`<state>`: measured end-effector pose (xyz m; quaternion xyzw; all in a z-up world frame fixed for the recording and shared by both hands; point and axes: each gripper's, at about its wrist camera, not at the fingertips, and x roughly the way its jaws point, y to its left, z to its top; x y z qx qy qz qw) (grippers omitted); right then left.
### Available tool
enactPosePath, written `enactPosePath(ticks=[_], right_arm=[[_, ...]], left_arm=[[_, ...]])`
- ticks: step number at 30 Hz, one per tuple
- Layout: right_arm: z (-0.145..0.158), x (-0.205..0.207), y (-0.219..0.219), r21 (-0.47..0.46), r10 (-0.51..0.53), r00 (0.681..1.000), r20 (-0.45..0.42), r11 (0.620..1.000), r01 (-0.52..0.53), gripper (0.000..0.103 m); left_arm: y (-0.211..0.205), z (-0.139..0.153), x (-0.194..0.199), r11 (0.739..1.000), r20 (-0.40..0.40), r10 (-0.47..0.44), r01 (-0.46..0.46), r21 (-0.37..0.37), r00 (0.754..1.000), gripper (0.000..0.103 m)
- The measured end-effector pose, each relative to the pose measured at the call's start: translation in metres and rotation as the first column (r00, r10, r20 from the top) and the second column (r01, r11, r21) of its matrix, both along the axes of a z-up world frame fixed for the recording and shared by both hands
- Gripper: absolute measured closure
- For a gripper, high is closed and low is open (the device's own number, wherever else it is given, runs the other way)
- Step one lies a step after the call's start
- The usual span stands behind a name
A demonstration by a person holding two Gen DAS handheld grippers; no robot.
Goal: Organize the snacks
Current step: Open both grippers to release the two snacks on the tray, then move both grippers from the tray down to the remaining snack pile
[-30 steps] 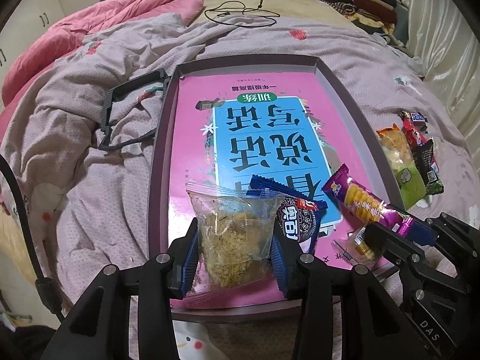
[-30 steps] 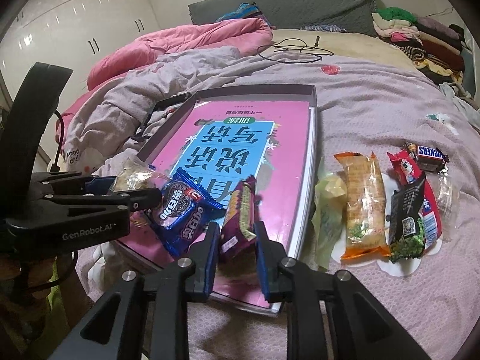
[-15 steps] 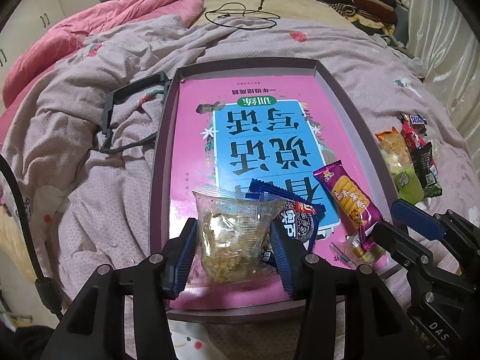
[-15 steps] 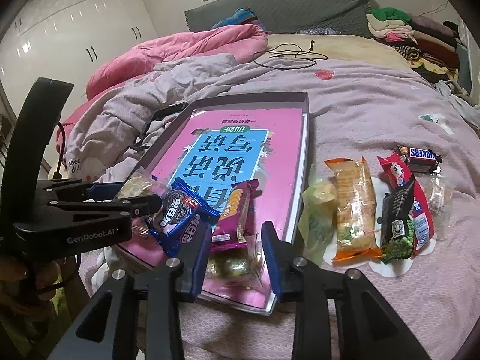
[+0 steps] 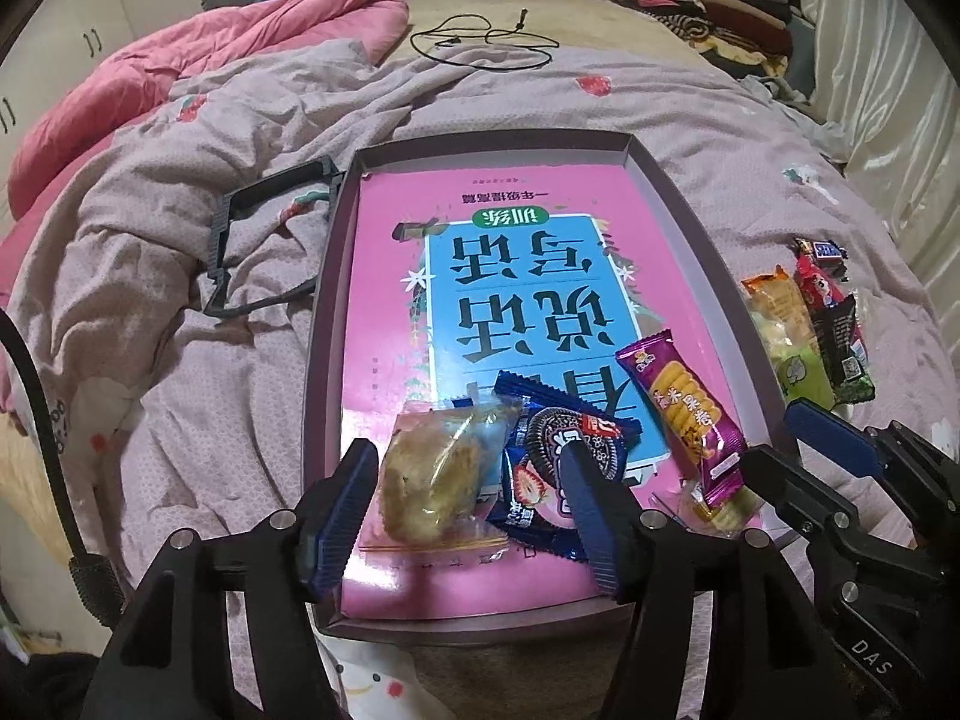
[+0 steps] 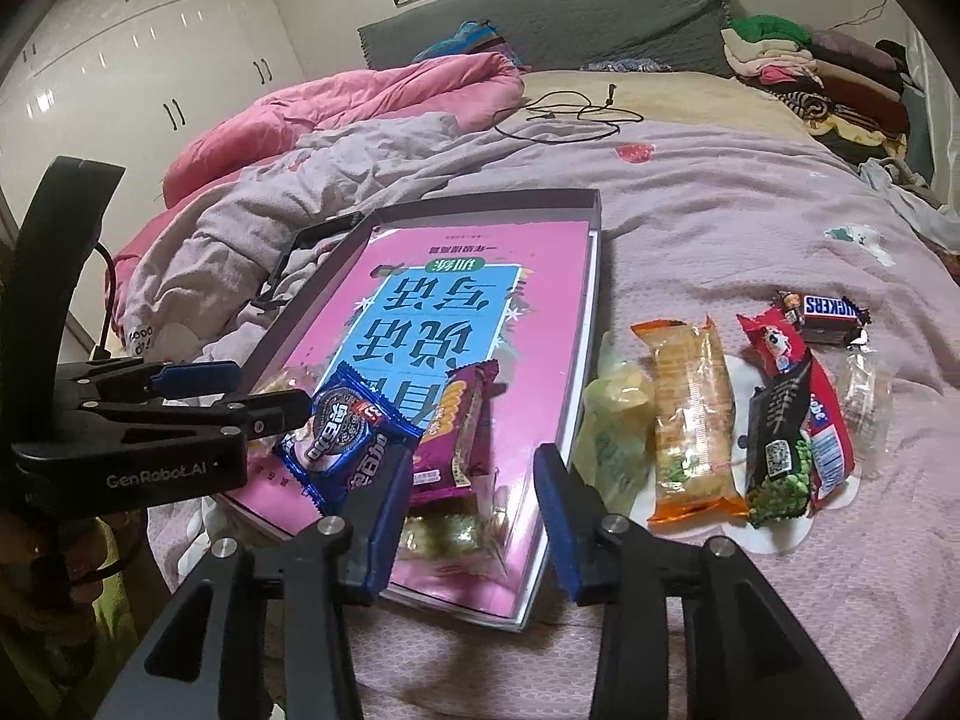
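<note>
A shallow box (image 5: 324, 276) with a pink and blue book cover inside lies on the bed. In it lie a clear bag of crumbly snack (image 5: 435, 468), a blue Oreo pack (image 5: 558, 462), a purple biscuit pack (image 5: 684, 414) and a small clear packet (image 6: 456, 534). My left gripper (image 5: 468, 498) is open, its fingers either side of the clear bag. My right gripper (image 6: 474, 510) is open above the box's near corner, behind the purple pack (image 6: 459, 426). Several snacks lie on the quilt to the right: an orange pack (image 6: 690, 414), a black and green pack (image 6: 780, 450), a Snickers bar (image 6: 831, 309).
A black frame (image 5: 264, 246) lies on the quilt left of the box. A pink duvet (image 6: 360, 108), a black cable (image 6: 570, 114) and folded clothes (image 6: 828, 78) are at the far side of the bed. The bed's edge is just below both grippers.
My left gripper has opened and let go of the clear bag, which now lies in the box. My right gripper has opened, released the purple pack and drawn back.
</note>
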<state>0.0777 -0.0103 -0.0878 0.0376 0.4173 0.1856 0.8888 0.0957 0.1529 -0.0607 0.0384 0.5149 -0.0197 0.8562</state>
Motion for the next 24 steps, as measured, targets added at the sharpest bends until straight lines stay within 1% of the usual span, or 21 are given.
enactPosePath(ticks=[3,7,10,12,15,18,24], right_arm=[[0.002,0.000,-0.002,-0.003,-0.009,1.000,0.006,1.000,0.009,0.057],[0.006,-0.001,-0.006,-0.017,-0.025,0.999,0.021,1.000,0.026,0.057],[0.011,-0.003,-0.012,-0.027,-0.044,0.998,0.041,0.999,0.045,0.050],[0.014,-0.002,-0.017,-0.032,-0.061,0.997,0.055,0.998,0.063,0.044],[0.020,-0.003,-0.028,-0.042,-0.092,0.992,0.083,0.995,0.095,0.041],[0.025,-0.004,-0.041,-0.035,-0.125,0.987,0.098,0.991,0.129,0.039],[0.035,-0.004,-0.076,-0.023,-0.199,0.972,0.126,0.979,0.204,0.039]], left_arm=[[-0.001,0.002,0.000,1.000,0.005,-0.004,0.004,-0.002,1.000,0.036],[-0.004,0.007,-0.001,1.000,0.016,-0.010,0.010,-0.009,1.000,0.033],[-0.006,0.011,-0.001,1.000,0.025,-0.014,0.014,-0.015,1.000,0.032],[-0.008,0.017,-0.002,1.000,0.038,-0.018,0.019,-0.024,0.999,0.027],[-0.015,0.025,-0.002,0.999,0.060,-0.028,0.029,-0.031,0.998,0.026],[-0.022,0.031,-0.003,0.999,0.072,-0.038,0.041,-0.035,0.997,0.026],[-0.045,0.044,-0.003,0.995,0.093,-0.081,0.085,-0.045,0.992,0.025]])
